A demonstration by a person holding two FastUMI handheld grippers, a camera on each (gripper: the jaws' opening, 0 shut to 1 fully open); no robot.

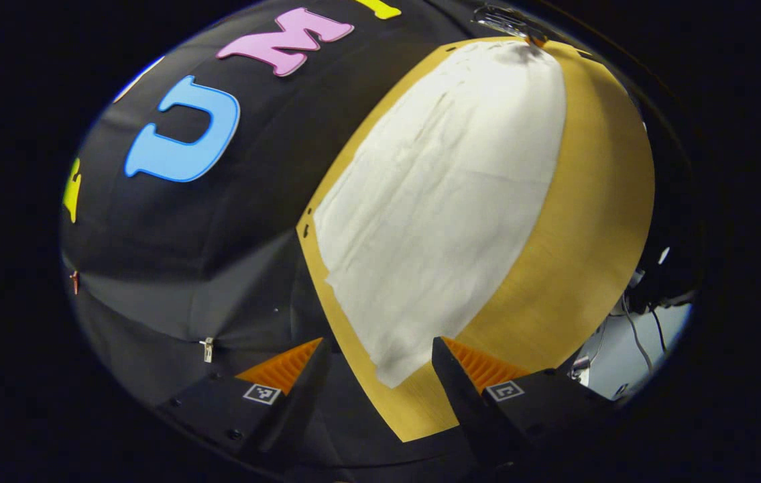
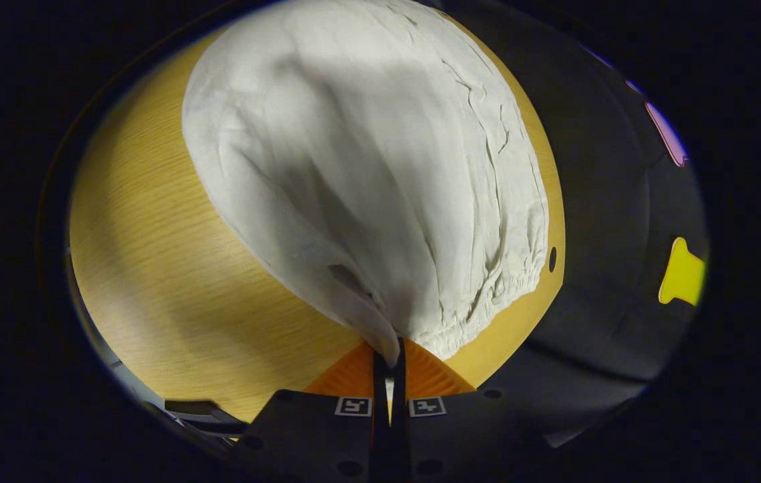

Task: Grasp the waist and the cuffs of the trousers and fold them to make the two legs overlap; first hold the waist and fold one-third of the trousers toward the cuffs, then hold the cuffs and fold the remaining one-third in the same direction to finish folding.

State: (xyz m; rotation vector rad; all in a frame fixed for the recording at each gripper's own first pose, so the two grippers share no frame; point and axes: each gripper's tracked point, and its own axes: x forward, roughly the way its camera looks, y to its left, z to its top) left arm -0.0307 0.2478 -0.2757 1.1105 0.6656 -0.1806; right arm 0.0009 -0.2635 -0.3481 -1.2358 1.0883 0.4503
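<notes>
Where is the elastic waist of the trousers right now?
In the right gripper view, the gathered waist lies at the table's near edge, its corner pinched in the right gripper.

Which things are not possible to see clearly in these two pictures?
- Left gripper view: the far end of the trousers is small, and the right gripper there is cut by the edge.
- Right gripper view: the right gripper hides the pinched cloth between its fingers; the cuffs lie beyond the top edge.
- Table: the trousers hide its middle.

My views are sharp but bulge at their rims, bright overhead light casting a soft shadow across the white cloth trousers (image 2: pixel 380 168).
</notes>
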